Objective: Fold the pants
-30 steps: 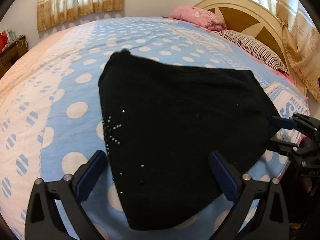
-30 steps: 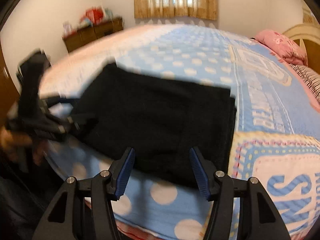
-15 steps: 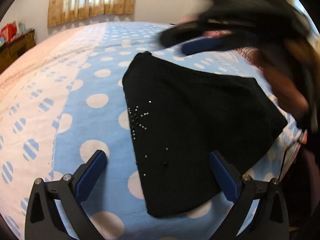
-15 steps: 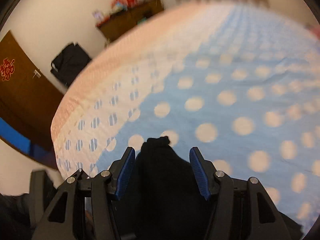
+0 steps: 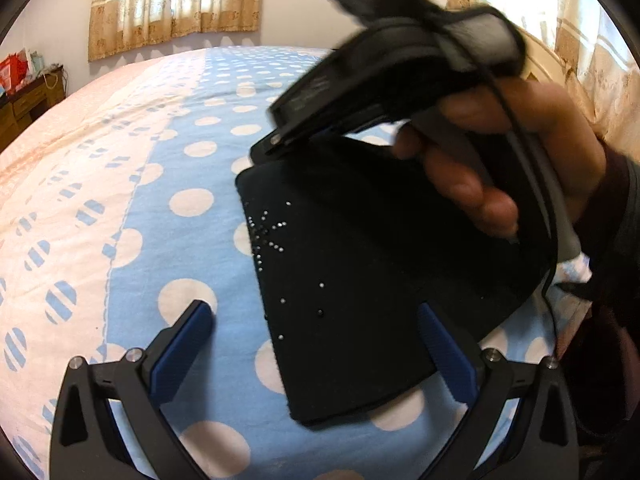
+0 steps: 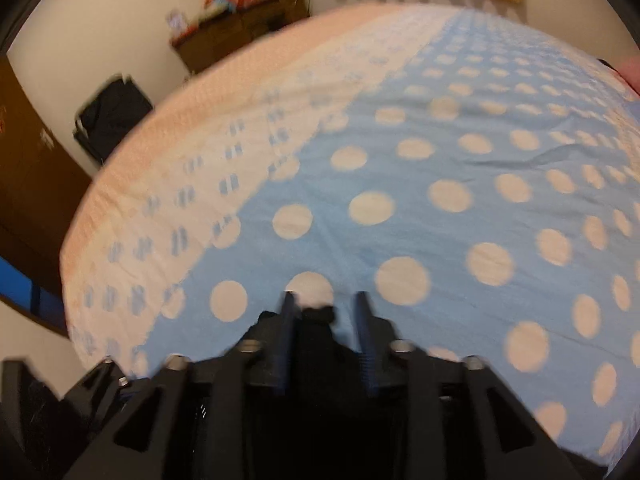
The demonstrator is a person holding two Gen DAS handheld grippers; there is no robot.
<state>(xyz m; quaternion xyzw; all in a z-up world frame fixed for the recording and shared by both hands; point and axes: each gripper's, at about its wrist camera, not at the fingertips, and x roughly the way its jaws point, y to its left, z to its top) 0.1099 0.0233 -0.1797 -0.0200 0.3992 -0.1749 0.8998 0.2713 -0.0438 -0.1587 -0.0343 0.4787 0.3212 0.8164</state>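
Below the left gripper (image 5: pixel 316 344), whose jaws stand wide and empty, the folded black pants (image 5: pixel 360 264) lie flat on the dotted bedspread (image 5: pixel 132 216), long axis running away toward the far corner. Closer to that corner, the right gripper (image 6: pixel 324 312) has been narrowing, a tuft of black cloth between pads not visibly pinching.

The pants (image 5: pixel 360 280) lie folded on the bed (image 5: pixel 132 216), between the left gripper (image 5: pixel 316 344) at the near edge and the right gripper (image 5: pixel 280 148) at their far corner.
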